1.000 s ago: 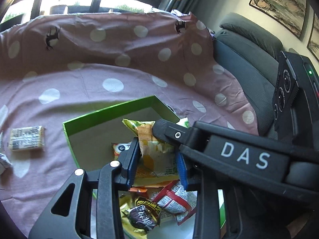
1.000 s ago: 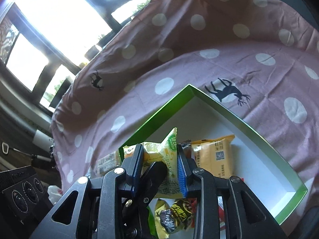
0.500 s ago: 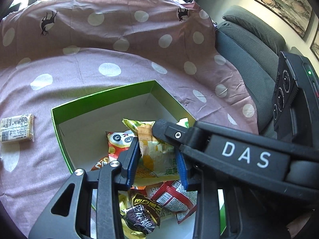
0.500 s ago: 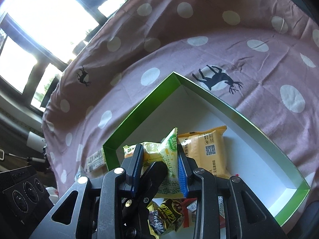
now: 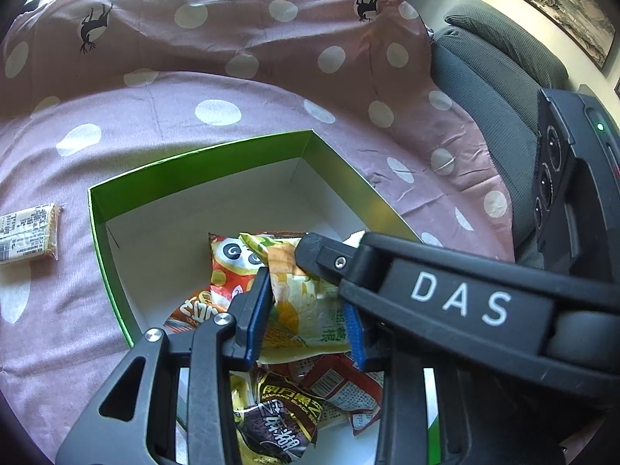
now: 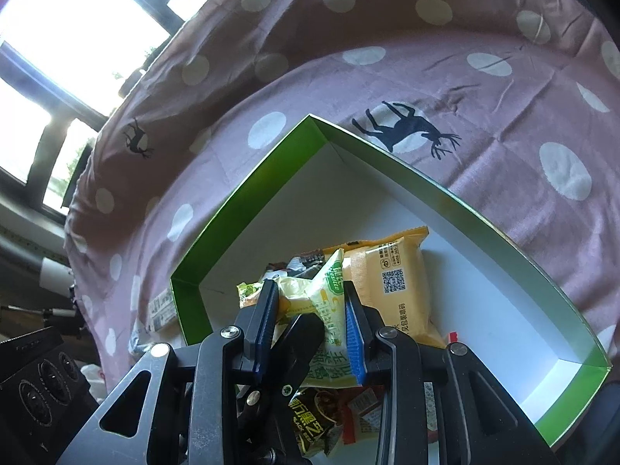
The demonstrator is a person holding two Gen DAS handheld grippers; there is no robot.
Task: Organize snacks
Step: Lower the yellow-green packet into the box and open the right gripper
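A green box with a white inside lies on the pink dotted cloth; it also shows in the right wrist view. Both grippers meet over it on one yellow-green corn snack packet. My left gripper is shut on the packet. My right gripper is shut on the same packet, and its finger crosses the left wrist view. Under them in the box lie a red panda packet, a dark sesame packet and an orange packet.
A small cracker packet lies on the cloth left of the box. A grey sofa stands to the right. The cloth rises up behind the box. Windows are at the back.
Both grippers have moved with the packet forward and down over the box. More of the box floor and the packets in it shows now. The grip has not changed.
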